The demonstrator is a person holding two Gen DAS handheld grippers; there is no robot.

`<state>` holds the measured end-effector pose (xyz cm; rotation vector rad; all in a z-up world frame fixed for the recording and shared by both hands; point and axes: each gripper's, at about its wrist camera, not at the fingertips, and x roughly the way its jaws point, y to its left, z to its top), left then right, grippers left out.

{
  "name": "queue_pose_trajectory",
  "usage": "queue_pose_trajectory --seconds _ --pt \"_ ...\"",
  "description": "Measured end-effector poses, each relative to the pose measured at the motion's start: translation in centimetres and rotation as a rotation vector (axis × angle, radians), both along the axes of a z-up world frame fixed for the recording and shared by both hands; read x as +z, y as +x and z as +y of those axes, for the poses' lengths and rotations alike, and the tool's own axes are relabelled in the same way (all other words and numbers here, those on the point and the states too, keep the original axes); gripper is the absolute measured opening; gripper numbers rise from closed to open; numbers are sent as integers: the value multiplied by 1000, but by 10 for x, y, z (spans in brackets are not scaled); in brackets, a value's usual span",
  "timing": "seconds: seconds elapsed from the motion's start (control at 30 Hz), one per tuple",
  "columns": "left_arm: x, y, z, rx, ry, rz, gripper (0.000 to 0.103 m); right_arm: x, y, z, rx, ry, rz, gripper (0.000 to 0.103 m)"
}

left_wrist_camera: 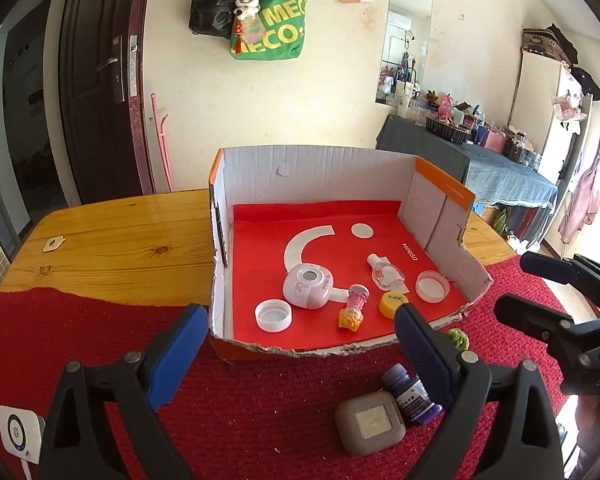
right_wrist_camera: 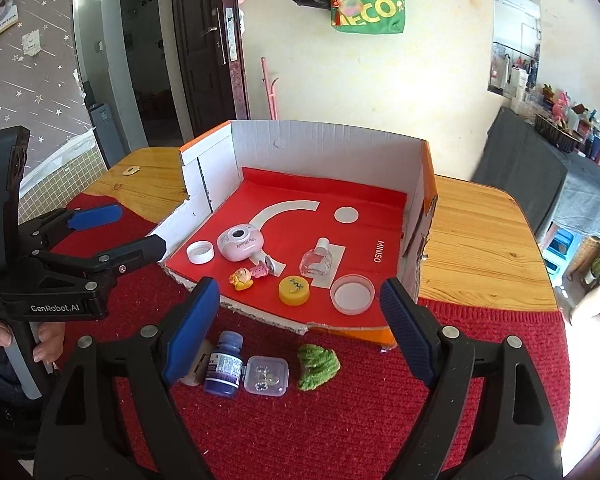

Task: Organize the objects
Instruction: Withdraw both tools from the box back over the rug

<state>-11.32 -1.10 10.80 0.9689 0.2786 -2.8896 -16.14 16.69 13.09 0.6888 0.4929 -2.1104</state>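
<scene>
A cardboard box (left_wrist_camera: 320,172) (right_wrist_camera: 324,148) with a red floor holds a pink round device (left_wrist_camera: 308,286) (right_wrist_camera: 241,243), two white lids (left_wrist_camera: 273,315) (left_wrist_camera: 432,286), a yellow cap (right_wrist_camera: 294,290), a small clear bottle (right_wrist_camera: 317,261) and a doll figure (left_wrist_camera: 353,312). On the red mat in front lie a purple bottle (right_wrist_camera: 224,365) (left_wrist_camera: 410,394), a grey case (left_wrist_camera: 370,422), a clear small box (right_wrist_camera: 267,375) and a green fuzzy piece (right_wrist_camera: 318,366). My left gripper (left_wrist_camera: 300,360) (right_wrist_camera: 118,230) is open and empty. My right gripper (right_wrist_camera: 300,336) (left_wrist_camera: 516,286) is open and empty above the mat objects.
A wooden table (left_wrist_camera: 120,240) carries the red mat (right_wrist_camera: 340,420). A white device (left_wrist_camera: 18,434) lies at the mat's left corner. A dark door (left_wrist_camera: 100,80) stands behind; a cluttered side table (left_wrist_camera: 480,152) is at the right.
</scene>
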Motion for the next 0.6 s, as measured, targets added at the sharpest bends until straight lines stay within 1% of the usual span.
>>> queue_pose_trajectory --seconds 0.1,0.2,0.33,0.6 --pt "-8 8 8 5 13 -3 96 -7 10 11 -20 -17 22 84" --pt "-18 15 17 15 8 -4 96 -16 15 21 -34 -32 14 84" --pt "-32 21 27 12 27 -28 97 -30 17 33 -71 -40 9 84" --pt "-55 33 39 0 42 -79 99 -53 16 47 -111 -20 -8 84"
